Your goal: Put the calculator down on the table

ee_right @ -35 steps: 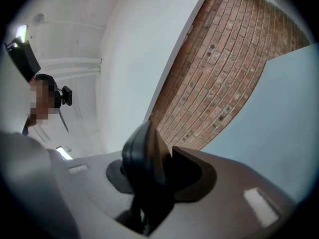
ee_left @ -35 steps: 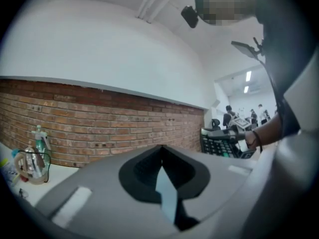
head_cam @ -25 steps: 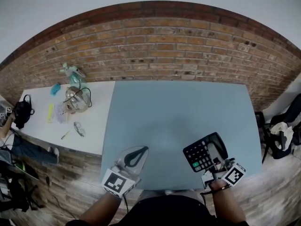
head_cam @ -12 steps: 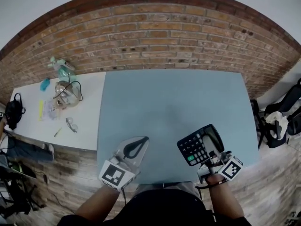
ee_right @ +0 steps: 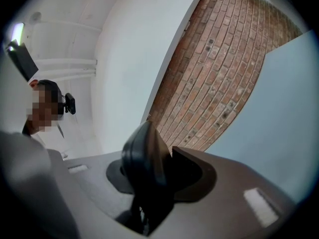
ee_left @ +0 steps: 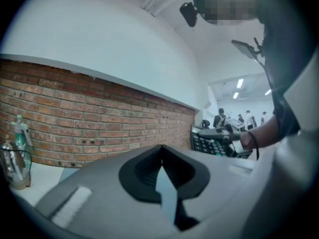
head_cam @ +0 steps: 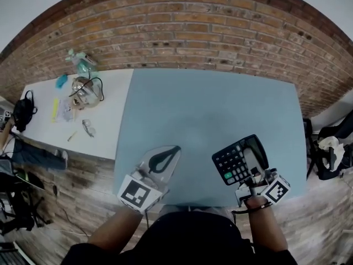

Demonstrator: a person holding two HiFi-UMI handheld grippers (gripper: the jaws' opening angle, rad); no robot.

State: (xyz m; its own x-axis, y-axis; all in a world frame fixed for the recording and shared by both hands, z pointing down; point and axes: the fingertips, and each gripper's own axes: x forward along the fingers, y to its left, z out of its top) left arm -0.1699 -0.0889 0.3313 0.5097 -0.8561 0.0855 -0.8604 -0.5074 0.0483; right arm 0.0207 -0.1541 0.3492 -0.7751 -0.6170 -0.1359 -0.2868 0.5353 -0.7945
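Note:
A black calculator (head_cam: 240, 160) with a grey display and one green key hangs tilted over the near right part of the blue-grey table (head_cam: 204, 109). My right gripper (head_cam: 252, 179) is shut on its near edge. In the right gripper view the calculator (ee_right: 144, 158) shows edge-on between the jaws of the right gripper (ee_right: 155, 151). My left gripper (head_cam: 172, 151) is over the near left of the table, shut and holding nothing. In the left gripper view the left gripper (ee_left: 160, 156) shows shut jaws, with the calculator (ee_left: 209, 142) off to the right.
A white side table (head_cam: 105, 131) joins the left edge, carrying a glass jar with a cable (head_cam: 85, 91), a spray bottle (head_cam: 77, 61) and small items. A brick wall (head_cam: 193, 32) runs behind. Bags (head_cam: 331, 150) lie on the floor at the right.
My left gripper has edged a little forward over the table. The right gripper keeps the calculator in much the same spot.

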